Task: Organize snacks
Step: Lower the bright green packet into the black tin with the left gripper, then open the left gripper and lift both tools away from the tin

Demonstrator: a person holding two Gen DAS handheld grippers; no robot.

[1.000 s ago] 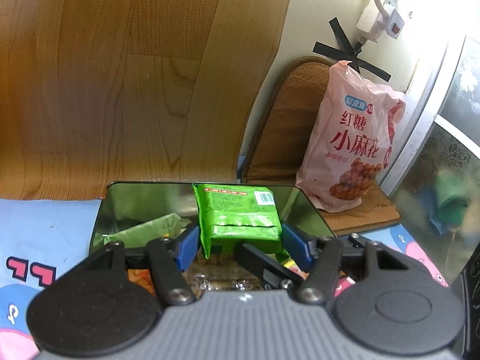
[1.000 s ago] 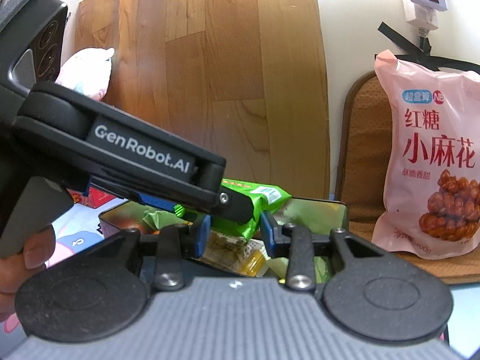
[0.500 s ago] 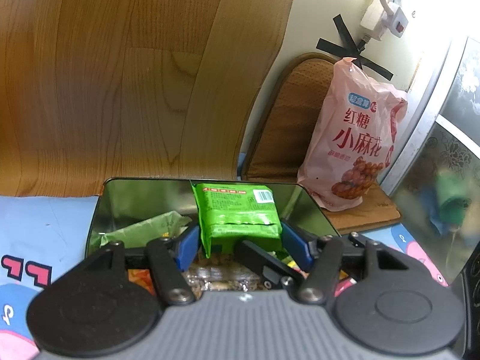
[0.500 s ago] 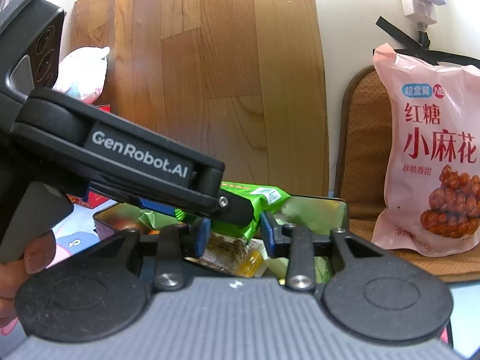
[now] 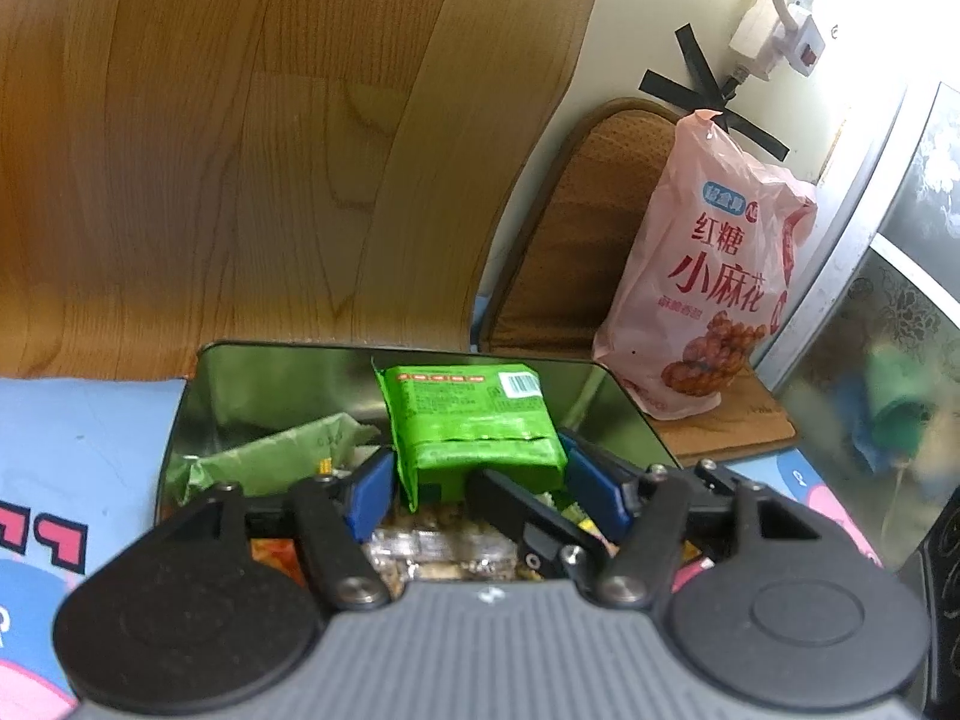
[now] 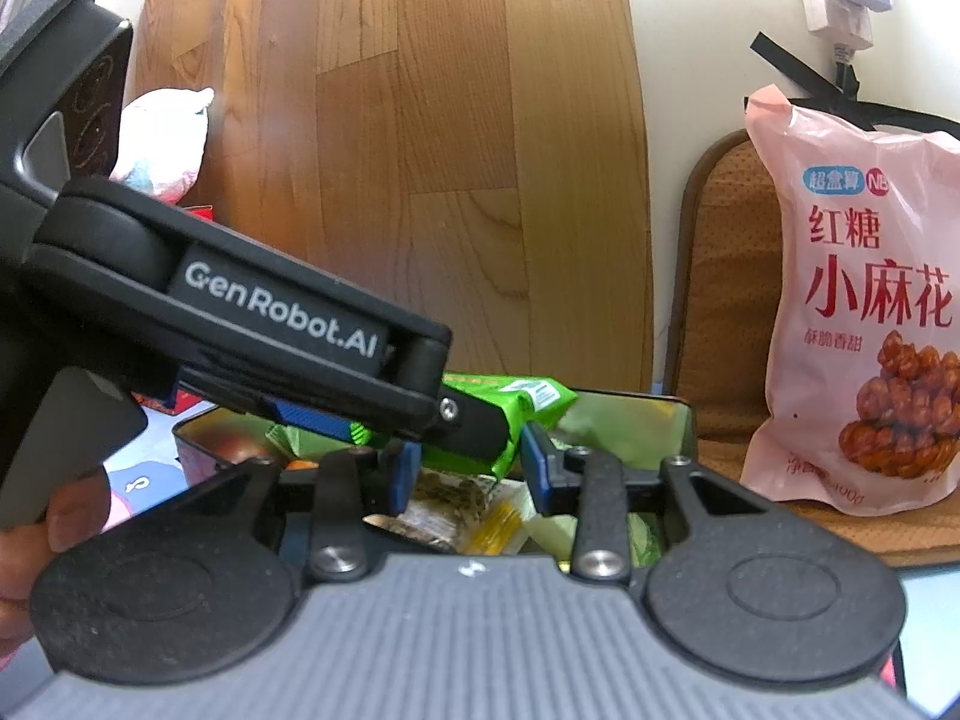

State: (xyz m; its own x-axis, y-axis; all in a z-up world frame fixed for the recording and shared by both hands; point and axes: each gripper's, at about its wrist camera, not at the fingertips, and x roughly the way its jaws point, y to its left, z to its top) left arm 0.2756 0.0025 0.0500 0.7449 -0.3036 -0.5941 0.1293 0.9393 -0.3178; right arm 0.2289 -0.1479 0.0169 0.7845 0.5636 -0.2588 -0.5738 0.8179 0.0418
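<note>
A shiny metal tin holds several snacks. My left gripper is shut on a green snack packet and holds it over the tin. In the right wrist view the tin lies ahead, and the left gripper's body crosses from the left with the green packet at its tip. My right gripper is open just below that packet, over a clear wrapped snack and a yellow one; it grips nothing. A crumpled green wrapper lies in the tin's left side.
A big pink bag of fried dough twists leans on a brown mat to the right of the tin. A wooden board stands behind. A power strip hangs on the wall. A blue cartoon cloth covers the table.
Both grippers have shifted slightly, the left one lifting a little with the green packet still held. The right gripper stays open under it.
</note>
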